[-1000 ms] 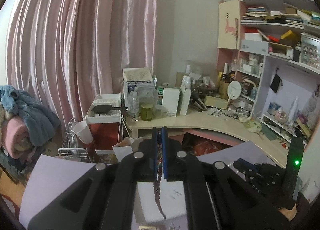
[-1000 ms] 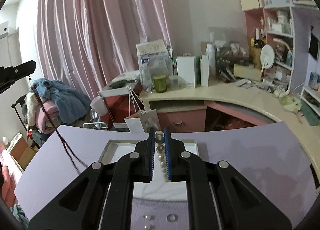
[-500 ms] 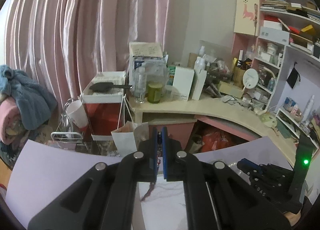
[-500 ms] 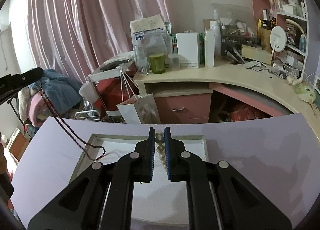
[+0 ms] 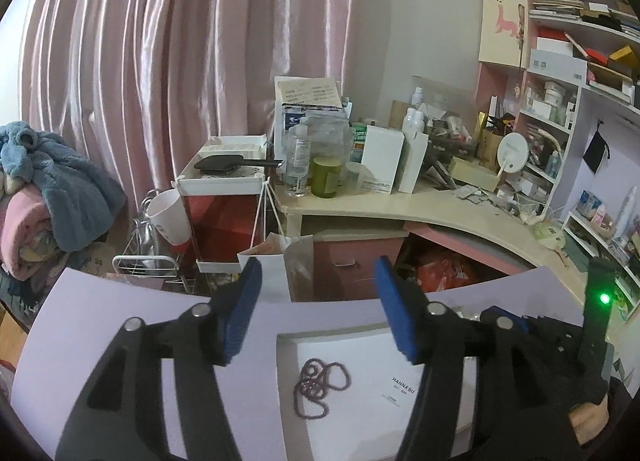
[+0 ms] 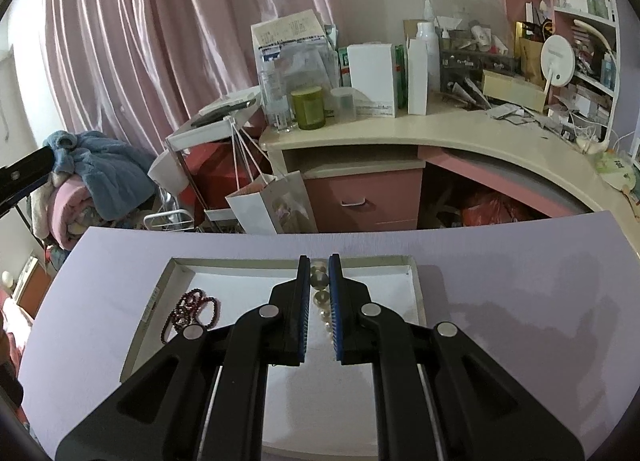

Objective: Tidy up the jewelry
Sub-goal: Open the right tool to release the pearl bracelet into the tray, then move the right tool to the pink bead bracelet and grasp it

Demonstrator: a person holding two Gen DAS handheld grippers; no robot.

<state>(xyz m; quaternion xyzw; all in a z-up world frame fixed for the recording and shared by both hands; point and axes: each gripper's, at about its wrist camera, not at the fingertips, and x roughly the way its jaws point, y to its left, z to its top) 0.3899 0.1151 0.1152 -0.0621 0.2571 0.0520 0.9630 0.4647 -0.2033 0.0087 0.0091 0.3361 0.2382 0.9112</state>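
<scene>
A lavender worktop (image 6: 500, 293) fills the near ground, and a shallow white tray (image 6: 416, 293) lies flat on it. In the tray's left part a dark red bead necklace (image 5: 318, 385) sits heaped in loose loops. The left tongs (image 5: 318, 309) hover over it; their jaws have just been opening and now stand wide, with nothing between the blue pads. The right tongs (image 6: 320, 301) are over the tray's middle, pinched narrow on a pearl strand (image 6: 319, 281) whose beads show in the slit between the pads. Beyond the worktop's far edge stands a curved cream desk (image 6: 480, 133) crowded with boxes, bottles and a green jar (image 6: 308, 107), with pink drawers below. A pink curtain (image 5: 160, 61) covers the back wall, open shelves (image 5: 580, 61) rise at the right, and a blue fleece (image 5: 60, 181) lies piled at the left
</scene>
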